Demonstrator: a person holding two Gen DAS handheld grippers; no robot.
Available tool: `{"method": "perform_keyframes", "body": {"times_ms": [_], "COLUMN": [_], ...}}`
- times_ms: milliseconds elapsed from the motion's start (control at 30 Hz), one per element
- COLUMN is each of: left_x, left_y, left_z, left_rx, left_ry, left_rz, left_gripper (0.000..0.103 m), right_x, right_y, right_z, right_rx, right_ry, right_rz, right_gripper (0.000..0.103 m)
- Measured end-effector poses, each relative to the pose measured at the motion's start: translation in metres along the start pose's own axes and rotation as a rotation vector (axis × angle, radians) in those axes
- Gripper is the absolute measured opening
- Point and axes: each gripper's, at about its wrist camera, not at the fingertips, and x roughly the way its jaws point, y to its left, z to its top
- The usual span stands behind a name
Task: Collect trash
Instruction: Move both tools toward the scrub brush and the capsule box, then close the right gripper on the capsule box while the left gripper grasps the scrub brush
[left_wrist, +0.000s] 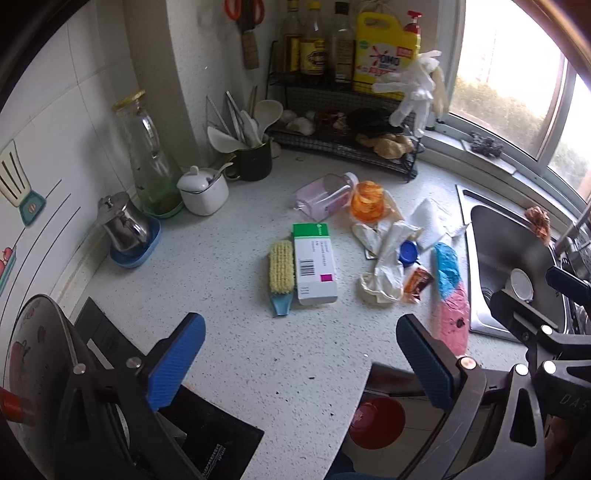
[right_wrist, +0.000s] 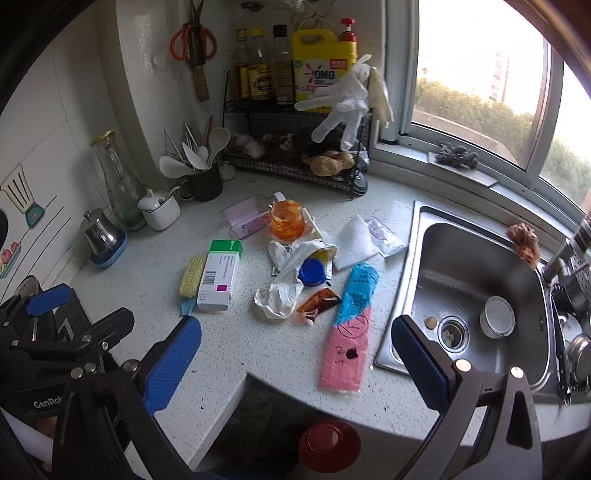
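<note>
Trash lay scattered across the middle of the speckled bench (right_wrist: 258, 354), between the wall and the sink (right_wrist: 461, 280). A green-and-white medicine box (right_wrist: 219, 275) lay flat with a yellow scrub brush (right_wrist: 192, 277) touching its left side. Behind them a clear pink-tinted bottle (right_wrist: 249, 218) lay on its side, just beside an orange-stained plastic cup (right_wrist: 287, 220). To the right sat a crumpled white glove (right_wrist: 282, 291) with a blue bottle cap (right_wrist: 312, 272) resting against it, and a reddish sauce packet (right_wrist: 317, 301) just in front. A long blue-and-pink plastic bag (right_wrist: 351, 328) lay nearest the sink, reaching the bench's front edge. A folded white paper towel (right_wrist: 354, 240) lay behind it.

The left gripper (left_wrist: 301, 356) hovered above the near edge of the bench, its blue-padded jaws spread wide and holding nothing. The right gripper (right_wrist: 295, 360) hovered likewise, jaws wide apart and empty, with the bag showing between them. Neither touched any item.

A red round bin (right_wrist: 328, 445) stood on the floor below the bench edge. At the back, a wire rack (right_wrist: 295, 162) carried sauce bottles and a yellow detergent jug (right_wrist: 323, 70), with a white glove hanging from it. A small white cup (right_wrist: 496, 315) stood inside the sink.
</note>
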Motion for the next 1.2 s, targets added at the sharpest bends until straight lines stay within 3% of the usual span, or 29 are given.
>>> {"method": "perform_keyframes", "body": {"times_ms": [167,567,967,1067,1200], "left_x": [0.042,0.144,0.197,0.205,0.211], "left_y": [0.025,0.074,0.106,0.111,0.118], "left_z": [0.026,0.032,0.023,0.02,0.02], "left_rx": [-0.04,-0.136,-0.19,-0.227,-0.246], "left_ry": [0.046,0.258,0.305,0.324,0.329], "left_rz": [0.066,0.147,0.202,0.167,0.149], "left_gripper": [0.102,0.102,0.102,0.102,0.102], "right_x": [0.056,0.18,0.239,0.252,0.248], "right_y": [0.018,0.061,0.087,0.091,0.095], "right_z": [0.036,0.065,0.057,0.053,0.057], "right_rx": [-0.066,-0.188,-0.232,-0.259,-0.263], "right_ry": [0.075,0.3,0.424,0.457,0.447], "right_rz": [0.109,0.165,0.147,0.096,0.093], "right_gripper": [0.103,0.103,0.103,0.102,0.102]}}
